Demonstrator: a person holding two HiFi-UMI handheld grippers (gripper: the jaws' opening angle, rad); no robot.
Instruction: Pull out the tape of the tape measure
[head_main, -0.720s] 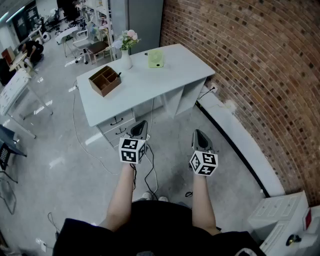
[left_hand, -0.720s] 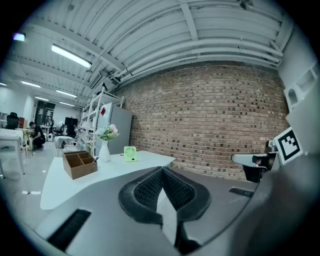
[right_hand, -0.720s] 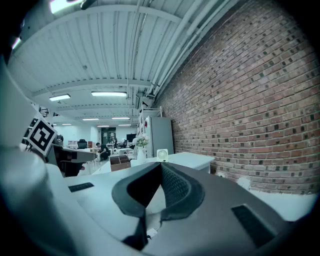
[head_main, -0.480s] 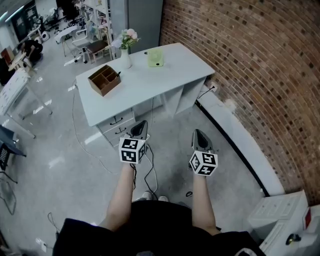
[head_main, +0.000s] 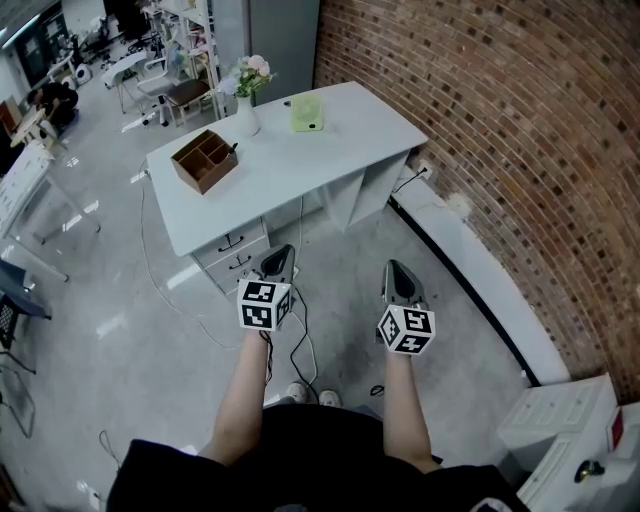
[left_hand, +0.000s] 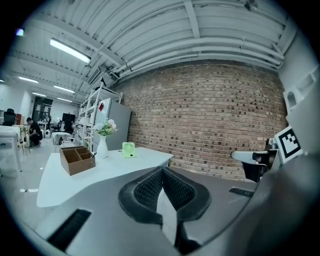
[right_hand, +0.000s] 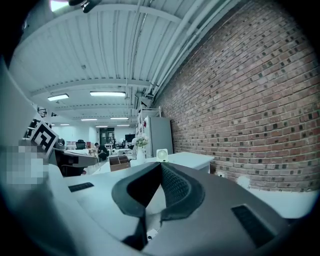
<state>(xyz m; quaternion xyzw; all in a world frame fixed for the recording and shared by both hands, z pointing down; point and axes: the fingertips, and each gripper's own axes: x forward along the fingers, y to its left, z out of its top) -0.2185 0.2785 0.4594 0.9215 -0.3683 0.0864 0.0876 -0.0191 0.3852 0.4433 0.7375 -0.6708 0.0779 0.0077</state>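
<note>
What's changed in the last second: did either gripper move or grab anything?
Almost nothing. The head view drifted slightly, so the desk sits a touch further left in frame. Nothing was taken hold of or let go. The left gripper and right gripper stay shut, empty, side by side, short of the desk.

No lettering, brand name or number is legible anywhere in the scene. The only printed signs are black-and-white square markers, which spell out no words, on the left gripper and the right gripper.
</note>
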